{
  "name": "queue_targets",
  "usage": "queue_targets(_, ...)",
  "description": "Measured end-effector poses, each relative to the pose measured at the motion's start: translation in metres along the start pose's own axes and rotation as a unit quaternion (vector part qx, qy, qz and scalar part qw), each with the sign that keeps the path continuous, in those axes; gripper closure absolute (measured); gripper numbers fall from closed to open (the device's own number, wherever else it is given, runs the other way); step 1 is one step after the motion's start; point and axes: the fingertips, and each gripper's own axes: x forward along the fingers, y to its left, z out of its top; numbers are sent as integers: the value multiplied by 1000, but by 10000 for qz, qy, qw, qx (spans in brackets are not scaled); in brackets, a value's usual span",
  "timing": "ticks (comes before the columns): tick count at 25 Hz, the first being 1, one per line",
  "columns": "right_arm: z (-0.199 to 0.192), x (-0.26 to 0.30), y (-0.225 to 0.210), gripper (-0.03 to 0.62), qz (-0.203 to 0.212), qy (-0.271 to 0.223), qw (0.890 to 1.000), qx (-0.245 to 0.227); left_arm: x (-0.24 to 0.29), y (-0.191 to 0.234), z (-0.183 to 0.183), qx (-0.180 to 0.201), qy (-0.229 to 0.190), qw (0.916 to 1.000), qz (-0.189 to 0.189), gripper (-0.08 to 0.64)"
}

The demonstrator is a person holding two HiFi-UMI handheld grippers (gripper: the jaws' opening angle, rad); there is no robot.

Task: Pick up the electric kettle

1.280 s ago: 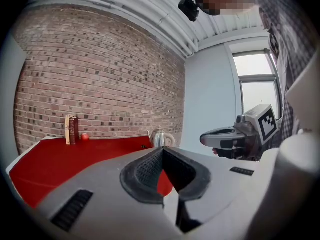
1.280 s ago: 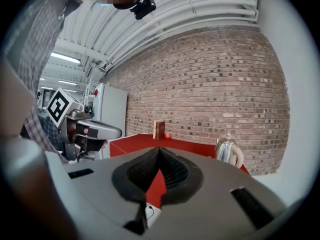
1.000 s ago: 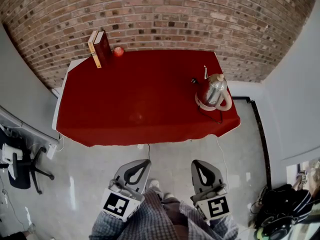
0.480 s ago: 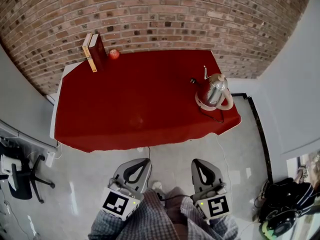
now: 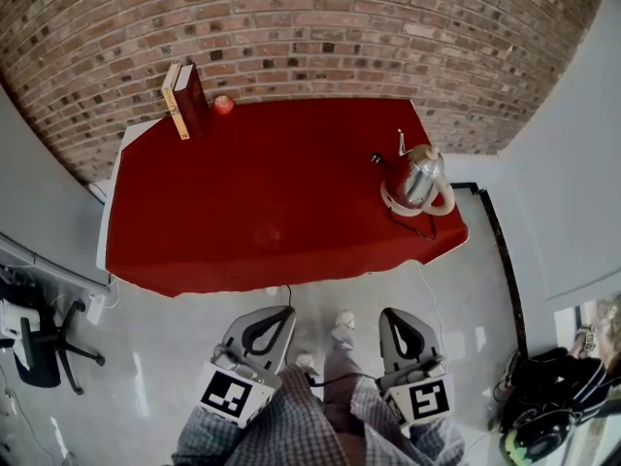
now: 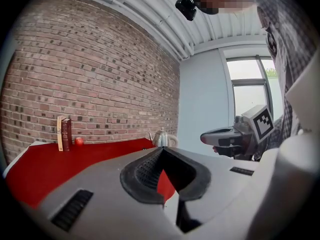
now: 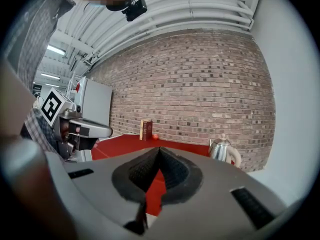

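The electric kettle (image 5: 415, 175) is polished metal with a cream handle and base. It stands near the right end of the red-covered table (image 5: 272, 202), spout toward the left. It also appears small and far off in the left gripper view (image 6: 161, 138) and in the right gripper view (image 7: 220, 148). My left gripper (image 5: 283, 310) and right gripper (image 5: 390, 312) hang side by side over the floor, short of the table's front edge. Both are shut with nothing between their jaws, well apart from the kettle.
Two upright books (image 5: 184, 98) and a red apple (image 5: 223, 105) sit at the table's back left against the brick wall. A black cord (image 5: 412, 223) runs from the kettle's base. An office chair (image 5: 34, 328) stands at left, dark bags (image 5: 543, 406) at lower right.
A shoe has come into view on the floor between the two grippers. The grippers stay shut and hardly shift; the kettle has not moved.
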Motion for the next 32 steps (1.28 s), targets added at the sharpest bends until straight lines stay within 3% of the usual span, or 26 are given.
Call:
queue_targets(12,0,26,-8,586,227,-59,9997,-51,18,12,-1,15,21,9999,159,557)
queue_targets(26,-5,54,-69,586,115,-1,9999,49,82,14,12,72,95,9999,75,557)
queue_targets(32,7,77,-91,586,262,-259,9993,29,115,22,18,55,117,9999,73,557)
